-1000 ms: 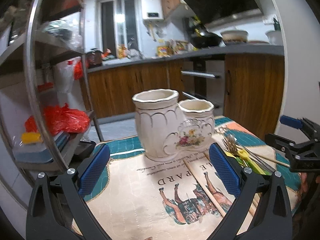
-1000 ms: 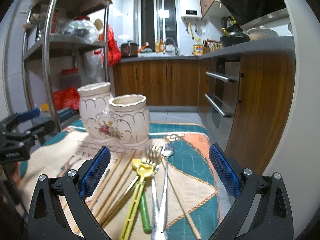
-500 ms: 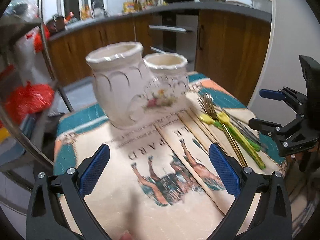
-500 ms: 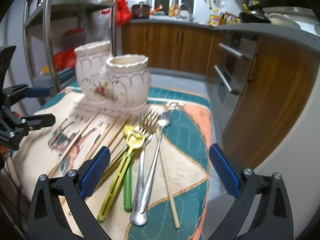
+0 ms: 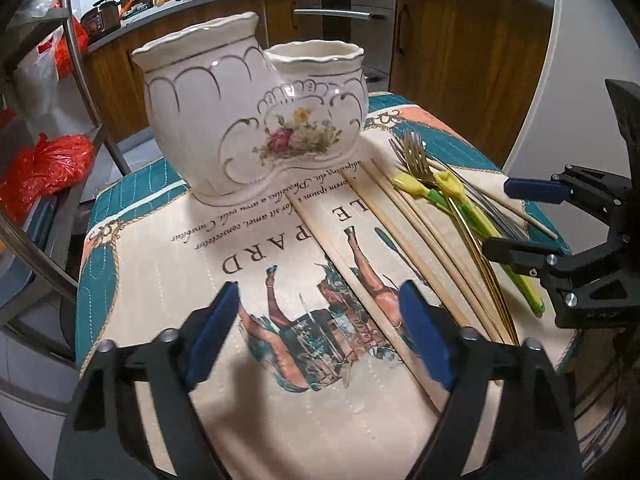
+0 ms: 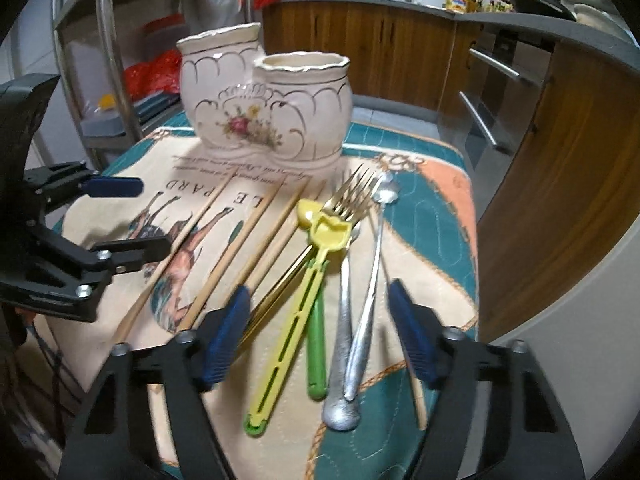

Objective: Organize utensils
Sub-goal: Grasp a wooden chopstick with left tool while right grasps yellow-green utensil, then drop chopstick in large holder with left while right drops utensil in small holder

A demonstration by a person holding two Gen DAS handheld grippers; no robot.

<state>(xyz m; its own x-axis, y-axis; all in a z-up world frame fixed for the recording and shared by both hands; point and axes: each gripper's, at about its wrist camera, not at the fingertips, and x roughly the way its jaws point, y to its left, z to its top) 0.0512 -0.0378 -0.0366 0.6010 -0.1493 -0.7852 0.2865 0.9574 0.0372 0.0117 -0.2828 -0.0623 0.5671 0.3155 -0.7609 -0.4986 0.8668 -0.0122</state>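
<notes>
A white two-cup ceramic holder (image 5: 256, 112) with a flower print stands at the far side of the table; it also shows in the right wrist view (image 6: 264, 100). Loose utensils lie beside it: wooden chopsticks (image 6: 236, 244), a yellow plastic utensil (image 6: 296, 304), a green-handled one (image 6: 316, 348), a gold fork (image 6: 348, 196), silver spoons (image 6: 360, 320). My left gripper (image 5: 320, 332) is open above the cloth near a chopstick (image 5: 360, 280). My right gripper (image 6: 320, 332) is open, low over the utensil handles.
A printed cloth (image 5: 192, 280) covers the small table. A metal shelf rack (image 5: 80, 80) with red bags stands at the left. Wooden kitchen cabinets (image 6: 400, 52) and an oven lie beyond. The table's edge drops off on the right (image 6: 476, 280).
Both grippers have tilted down and come lower and closer over the table. Both sets of jaws have narrowed somewhat but stay open. The utensils and the holder have not moved.
</notes>
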